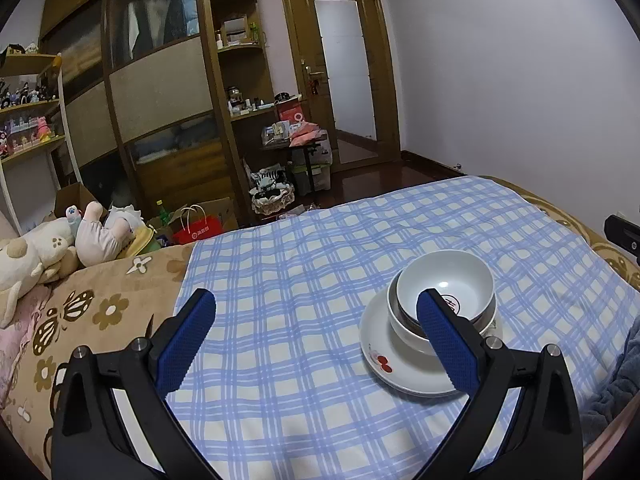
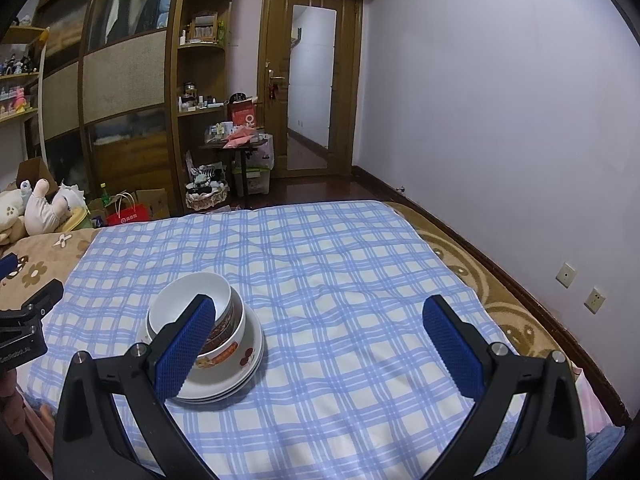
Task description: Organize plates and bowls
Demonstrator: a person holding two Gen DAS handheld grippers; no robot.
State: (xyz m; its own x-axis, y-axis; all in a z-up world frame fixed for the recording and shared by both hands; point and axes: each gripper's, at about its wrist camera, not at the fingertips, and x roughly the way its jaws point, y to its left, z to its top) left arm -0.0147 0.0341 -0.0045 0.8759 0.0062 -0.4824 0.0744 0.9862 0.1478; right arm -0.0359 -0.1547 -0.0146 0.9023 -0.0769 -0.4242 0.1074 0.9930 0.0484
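1. The left gripper point(image 1: 316, 308) hangs low over the bed, aimed across the blue checked cloth point(image 1: 280, 280) towards the far door point(image 1: 344, 76); its blue-padded fingers point(image 1: 188, 344) are spread wide with nothing between them.
2. The right gripper point(image 2: 320, 316) is held at much the same height and faces the same way, its fingers point(image 2: 452, 348) also spread wide and empty.
3. In the left wrist view a dark piece of the right gripper shows at the right edge; in the right wrist view the left gripper's black body and a blue finger tip show at the left edge.
4. The stack of dishes sits on the checked cloth between the two grippers, nearer the viewer's end of the bed, and neither gripper touches it.
5. The top bowl point(image 1: 444, 284) is plain white inside with a dark mark on its outer wall, and it nests upright in a second bowl point(image 2: 230, 340).
6. The second bowl is white with a dark patterned band under its rim and orange and red print on its side.
7. Both bowls rest on white plates point(image 2: 240, 376); from the right wrist view several plate rims lie one on another, the exact count hard to tell, and the top plate carries a small red motif near its edge.
8. The bowls sit off-centre on the plates.
9. Plush toys point(image 1: 48, 252) lie at the left edge of the bed on a brown flowered blanket point(image 1: 100, 312).
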